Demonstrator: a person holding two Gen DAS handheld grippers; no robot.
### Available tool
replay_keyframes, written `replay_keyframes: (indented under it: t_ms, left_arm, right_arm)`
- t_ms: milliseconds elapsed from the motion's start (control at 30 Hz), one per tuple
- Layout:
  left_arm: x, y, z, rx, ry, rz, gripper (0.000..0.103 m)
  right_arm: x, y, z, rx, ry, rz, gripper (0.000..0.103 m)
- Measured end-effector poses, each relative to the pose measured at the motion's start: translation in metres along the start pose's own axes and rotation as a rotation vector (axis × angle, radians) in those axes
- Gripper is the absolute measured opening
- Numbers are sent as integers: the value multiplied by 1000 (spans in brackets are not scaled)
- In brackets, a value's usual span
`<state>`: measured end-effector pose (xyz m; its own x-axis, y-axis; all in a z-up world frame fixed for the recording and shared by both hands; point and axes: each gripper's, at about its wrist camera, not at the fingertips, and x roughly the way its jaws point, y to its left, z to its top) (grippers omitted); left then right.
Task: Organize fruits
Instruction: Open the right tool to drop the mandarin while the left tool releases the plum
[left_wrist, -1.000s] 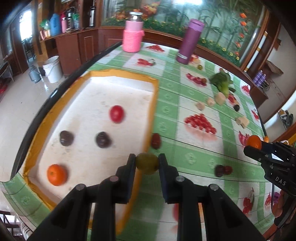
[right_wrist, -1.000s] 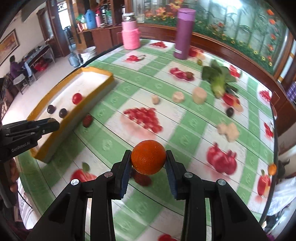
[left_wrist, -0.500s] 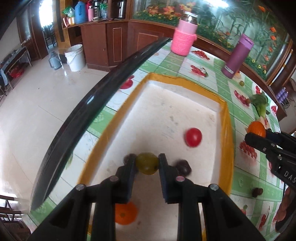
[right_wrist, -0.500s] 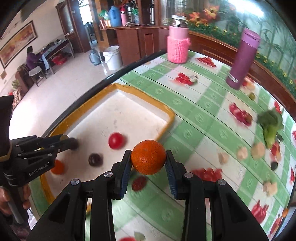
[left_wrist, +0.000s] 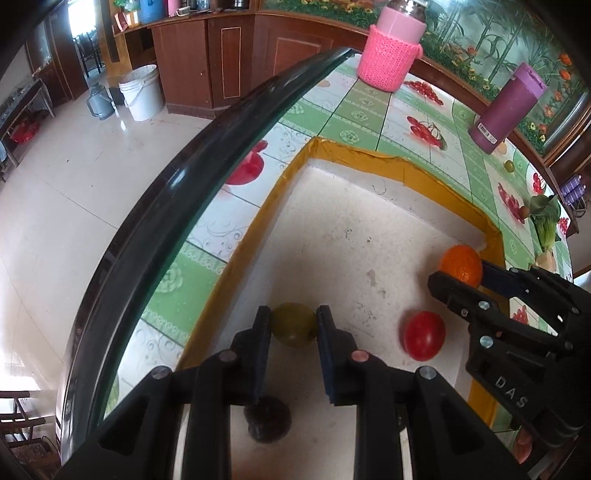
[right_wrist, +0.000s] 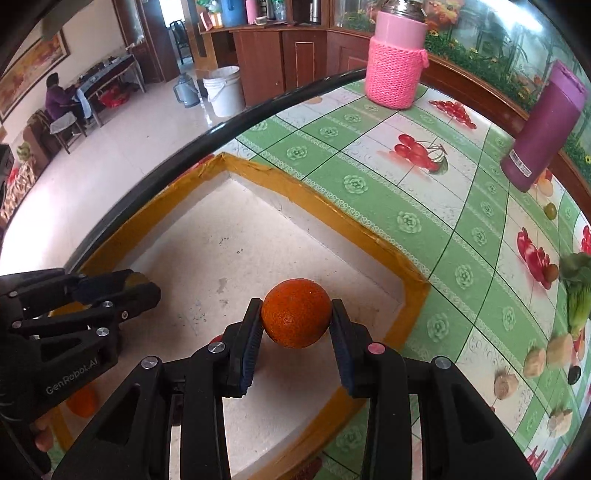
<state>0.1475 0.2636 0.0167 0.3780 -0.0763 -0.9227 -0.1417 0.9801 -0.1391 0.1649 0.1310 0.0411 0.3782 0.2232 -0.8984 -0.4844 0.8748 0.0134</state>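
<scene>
My left gripper (left_wrist: 294, 325) is shut on an olive-green fruit (left_wrist: 294, 325) and holds it over the white tray with a yellow rim (left_wrist: 373, 162), near its left wall. My right gripper (right_wrist: 296, 318) is shut on an orange (right_wrist: 296, 318) over the same tray (right_wrist: 317, 206), toward its right side; it also shows in the left wrist view (left_wrist: 461, 275). A red tomato (left_wrist: 423, 335) and a dark plum (left_wrist: 268, 419) lie in the tray. Another orange (right_wrist: 81, 402) lies in the tray under the left gripper (right_wrist: 125, 286).
A pink knitted jar (right_wrist: 395, 74) and a purple flask (right_wrist: 543, 129) stand at the back of the green fruit-print tablecloth. Leafy greens (right_wrist: 578, 295), pale food pieces (right_wrist: 546, 354) and a small green fruit (right_wrist: 550, 211) lie to the right. The table's dark edge (left_wrist: 177, 177) runs left.
Both grippers have moved forward and left over the tray with their fruits still held. The right gripper now holds the orange above the tray floor rather than above the tablecloth.
</scene>
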Motion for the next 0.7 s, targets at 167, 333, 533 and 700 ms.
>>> replay_keyframes:
  t_ms: [167,333,533,700]
  left_arm:
    - [0,0,2,24,-11,10,27]
    - [-1,-2,1,52,-20,17,28]
    - [-6,-2,-5,79,-37,46,42]
    - [-14,0,-16,100,-58,67,45]
  right_arm:
    - [10,3,0,-16,16,-9,35]
    - [14,6,0,-26,23,-21,36]
    - [8,4,-2,-15,28,-27,39]
    - [-10,-2,-6,13,11,-34,41]
